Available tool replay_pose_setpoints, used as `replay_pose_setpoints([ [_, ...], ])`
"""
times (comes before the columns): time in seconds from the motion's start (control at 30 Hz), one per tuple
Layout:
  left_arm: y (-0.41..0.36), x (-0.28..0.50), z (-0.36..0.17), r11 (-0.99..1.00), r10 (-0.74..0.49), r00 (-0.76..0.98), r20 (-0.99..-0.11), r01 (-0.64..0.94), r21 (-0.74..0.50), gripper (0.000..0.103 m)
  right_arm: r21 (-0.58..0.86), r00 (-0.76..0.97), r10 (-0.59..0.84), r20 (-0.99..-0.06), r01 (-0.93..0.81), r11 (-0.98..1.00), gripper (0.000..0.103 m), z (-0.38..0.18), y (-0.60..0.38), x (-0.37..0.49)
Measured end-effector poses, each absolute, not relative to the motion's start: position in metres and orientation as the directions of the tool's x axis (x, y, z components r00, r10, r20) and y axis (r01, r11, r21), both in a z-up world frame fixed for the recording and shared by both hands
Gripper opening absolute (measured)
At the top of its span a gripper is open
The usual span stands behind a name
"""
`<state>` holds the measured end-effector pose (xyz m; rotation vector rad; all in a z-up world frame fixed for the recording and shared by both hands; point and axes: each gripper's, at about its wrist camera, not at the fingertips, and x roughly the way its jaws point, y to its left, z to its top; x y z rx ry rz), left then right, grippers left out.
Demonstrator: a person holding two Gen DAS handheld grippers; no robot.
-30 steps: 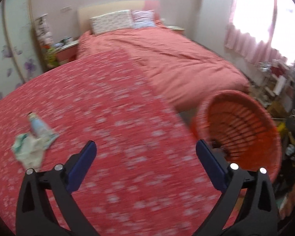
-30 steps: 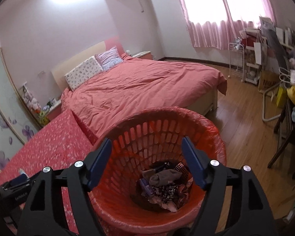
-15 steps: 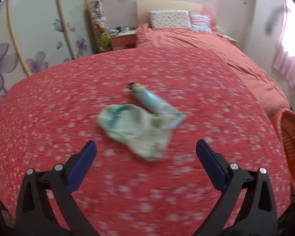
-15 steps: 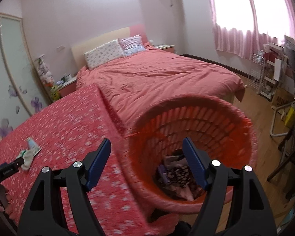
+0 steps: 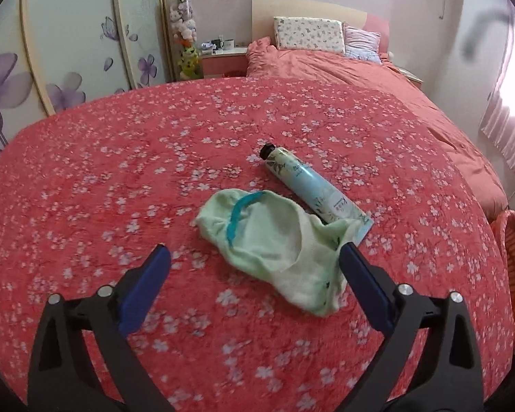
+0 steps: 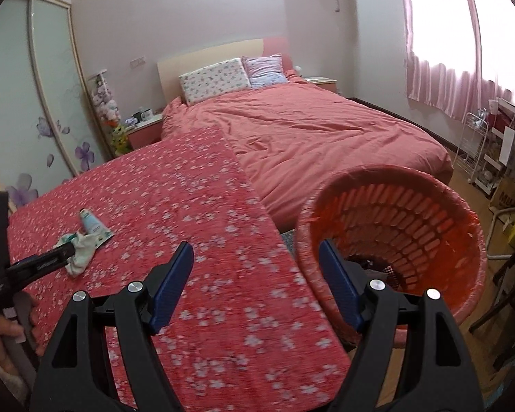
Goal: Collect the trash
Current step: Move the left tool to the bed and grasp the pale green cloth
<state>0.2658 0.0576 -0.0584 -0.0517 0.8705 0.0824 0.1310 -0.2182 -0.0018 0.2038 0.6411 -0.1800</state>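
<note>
A crumpled pale green cloth (image 5: 271,240) lies on the red flowered cover (image 5: 120,171), with a light blue tube (image 5: 309,185) just behind it. My left gripper (image 5: 254,250) hangs over the near edge of the cloth, its jaws closing but still wide. The cloth lies partly between the fingers, and the pads do not press on it. In the right wrist view the cloth (image 6: 80,247) and tube (image 6: 92,225) lie far left. My right gripper (image 6: 255,247) is open and holds nothing, over the cover's edge beside the orange basket (image 6: 412,213).
A bed with a pink duvet (image 6: 309,130) stands behind the cover. A nightstand (image 5: 223,61) and sliding wardrobe doors (image 5: 68,51) are at the back left. Racks, boxes and chair legs (image 6: 498,171) crowd the wooden floor to the right. A hand (image 6: 0,329) holds the left gripper.
The left gripper swung away from the basket to the cloth and tube, which now lie close and central. The right gripper moved left, from above the basket to over the cover's edge.
</note>
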Motion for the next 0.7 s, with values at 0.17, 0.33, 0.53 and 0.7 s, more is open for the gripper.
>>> replay_pose_setpoints([
  [0.17, 0.050, 0.277, -0.075, 0.997, 0.013, 0.602, -0.798, -0.068, -0.035, 0.071, 0.121, 0.781, -0.087, -0.618, 0.204, 0.971, 0.075, -0.004, -0.200, 0.136],
  [0.33, 0.041, 0.272, -0.077, 0.999, -0.022, 0.626, -0.779, -0.022, -0.046, 0.037, 0.119, 0.777, -0.074, -0.626, 0.189, 0.975, 0.075, -0.005, -0.190, 0.140],
  [0.53, 0.055, 0.264, -0.071, 0.994, -0.090, 0.644, -0.760, 0.011, -0.108, 0.006, 0.127, 0.771, -0.050, -0.635, 0.168, 0.978, 0.075, -0.007, -0.179, 0.144],
  [0.7, 0.099, 0.251, -0.058, 0.992, -0.101, 0.679, -0.728, 0.014, -0.124, 0.006, 0.115, 0.768, -0.034, -0.640, 0.139, 0.984, 0.075, -0.009, -0.165, 0.150],
])
